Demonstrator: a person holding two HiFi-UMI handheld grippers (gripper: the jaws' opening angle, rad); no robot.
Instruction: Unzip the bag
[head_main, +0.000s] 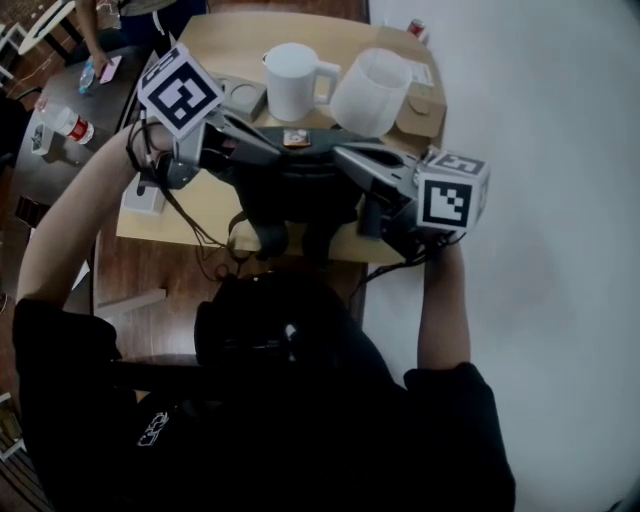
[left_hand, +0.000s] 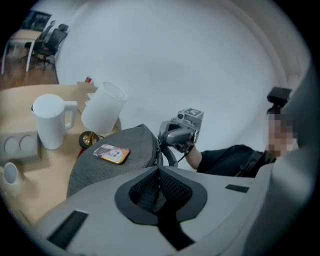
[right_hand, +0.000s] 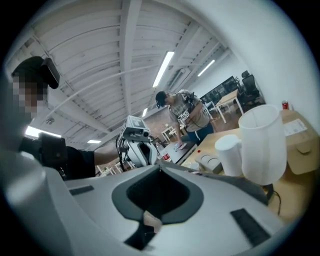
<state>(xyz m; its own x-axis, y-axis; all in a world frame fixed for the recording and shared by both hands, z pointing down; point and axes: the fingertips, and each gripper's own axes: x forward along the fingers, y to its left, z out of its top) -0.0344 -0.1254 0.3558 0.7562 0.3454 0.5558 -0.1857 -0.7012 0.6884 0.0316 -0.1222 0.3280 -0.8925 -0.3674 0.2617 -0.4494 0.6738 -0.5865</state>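
Note:
A dark grey bag (head_main: 300, 185) (left_hand: 127, 142) lies on the wooden table (head_main: 170, 225) in front of me, with a small orange tag (head_main: 295, 138) (left_hand: 111, 153) on its top. My left gripper (head_main: 278, 152) (left_hand: 159, 169) reaches in from the left, its jaws shut together on the bag's top edge by the zip seam. From the right, my right gripper (head_main: 340, 155) (right_hand: 160, 167) meets the same top edge, shut with a small tan tab (right_hand: 150, 220) pinched in the hollow behind its tips. It looks like the zip pull. The zip itself is mostly hidden.
Behind the bag stand a white pitcher (head_main: 293, 82) (left_hand: 50, 122) and a translucent jug (head_main: 370, 92) (left_hand: 102, 107), with a cardboard box (head_main: 420, 105) at the right. A grey socket block (head_main: 243, 98) sits left of the pitcher. Another person (right_hand: 192, 112) stands at a far table.

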